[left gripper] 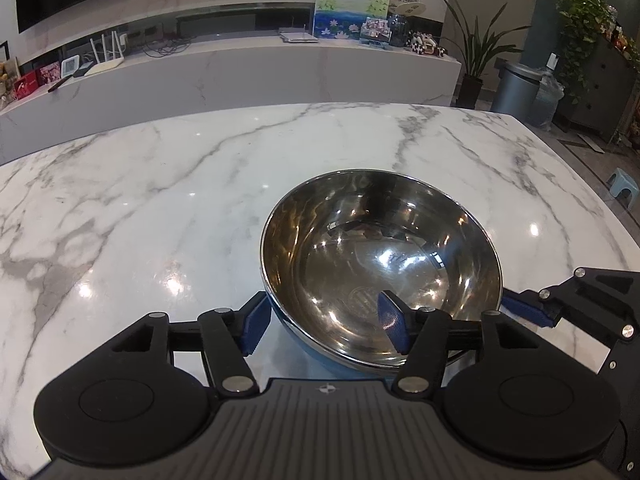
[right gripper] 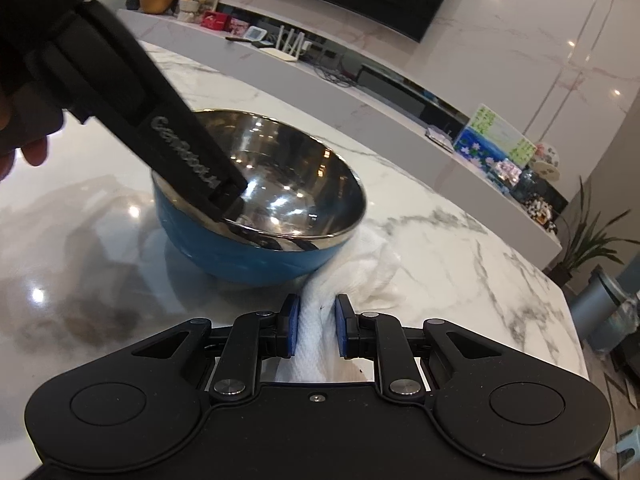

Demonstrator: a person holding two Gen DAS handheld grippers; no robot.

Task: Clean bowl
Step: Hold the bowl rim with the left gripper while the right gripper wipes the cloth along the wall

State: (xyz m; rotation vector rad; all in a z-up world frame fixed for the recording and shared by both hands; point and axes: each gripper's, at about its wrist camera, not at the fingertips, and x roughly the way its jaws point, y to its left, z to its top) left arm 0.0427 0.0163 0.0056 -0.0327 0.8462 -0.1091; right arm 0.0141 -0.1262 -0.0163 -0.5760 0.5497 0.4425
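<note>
A steel bowl (left gripper: 380, 264) with a blue outside stands on the marble table (left gripper: 160, 208). My left gripper (left gripper: 324, 326) is open and straddles the bowl's near rim, one blue pad outside and one pad inside the bowl. The right gripper's fingertip shows at the bowl's right rim in the left wrist view (left gripper: 528, 310). In the right wrist view the bowl (right gripper: 260, 208) sits just ahead, with the left gripper (right gripper: 228, 204) reaching over its rim. My right gripper (right gripper: 316, 330) is shut on a white cloth (right gripper: 360, 268) that lies against the bowl's near right side.
A long marble counter (left gripper: 240, 68) with routers, cards and a painting runs behind the table. A grey bin (left gripper: 516, 88) and potted plants (left gripper: 476, 52) stand to the far right. A small blue stool (left gripper: 624, 186) sits on the floor beyond the table's right edge.
</note>
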